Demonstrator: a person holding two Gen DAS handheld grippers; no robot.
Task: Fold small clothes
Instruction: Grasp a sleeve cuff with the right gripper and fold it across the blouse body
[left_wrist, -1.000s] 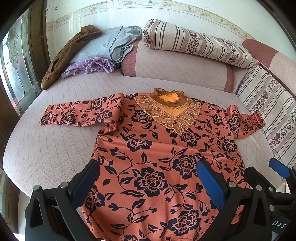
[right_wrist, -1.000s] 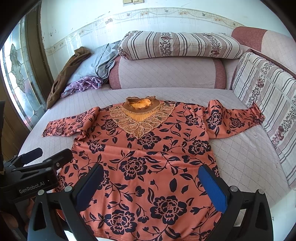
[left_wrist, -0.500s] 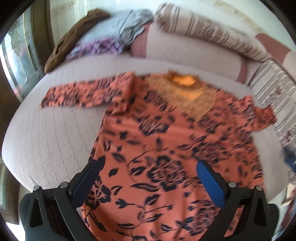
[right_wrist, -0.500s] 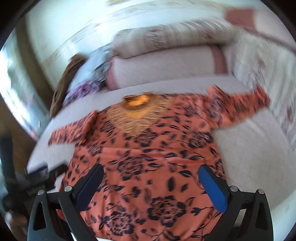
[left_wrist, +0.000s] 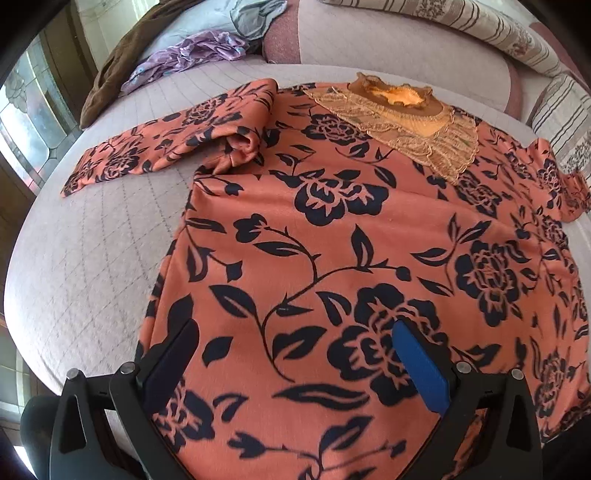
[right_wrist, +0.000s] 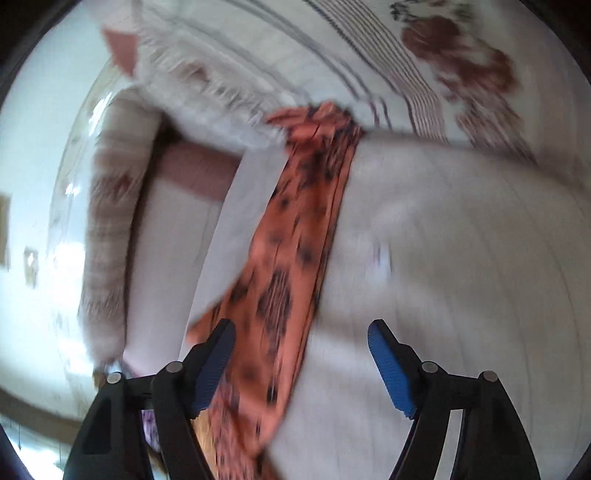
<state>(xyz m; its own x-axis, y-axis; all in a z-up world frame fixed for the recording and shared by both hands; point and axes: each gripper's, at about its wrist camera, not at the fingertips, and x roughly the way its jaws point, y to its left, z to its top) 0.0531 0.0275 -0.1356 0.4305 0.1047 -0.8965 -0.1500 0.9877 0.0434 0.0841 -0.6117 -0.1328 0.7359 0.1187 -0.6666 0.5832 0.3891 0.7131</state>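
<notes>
An orange top (left_wrist: 332, 236) with a black flower print and a gold lace collar (left_wrist: 402, 107) lies spread flat on the quilted sofa seat (left_wrist: 92, 258). Its left sleeve (left_wrist: 166, 144) stretches out to the left. My left gripper (left_wrist: 295, 354) is open and empty, low over the top's lower front. In the blurred, tilted right wrist view the top's right sleeve (right_wrist: 295, 240) runs away toward a striped cushion (right_wrist: 424, 55). My right gripper (right_wrist: 301, 339) is open and empty over the sleeve's near end.
A pile of brown, grey and purple clothes (left_wrist: 177, 48) lies at the sofa's back left. Striped cushions (left_wrist: 461, 22) line the back and right side. A window (left_wrist: 26, 110) is at the left, past the seat's edge.
My left gripper has moved in lower over the top. My right gripper has swung right and rolled, and now faces along the right sleeve toward the cushion.
</notes>
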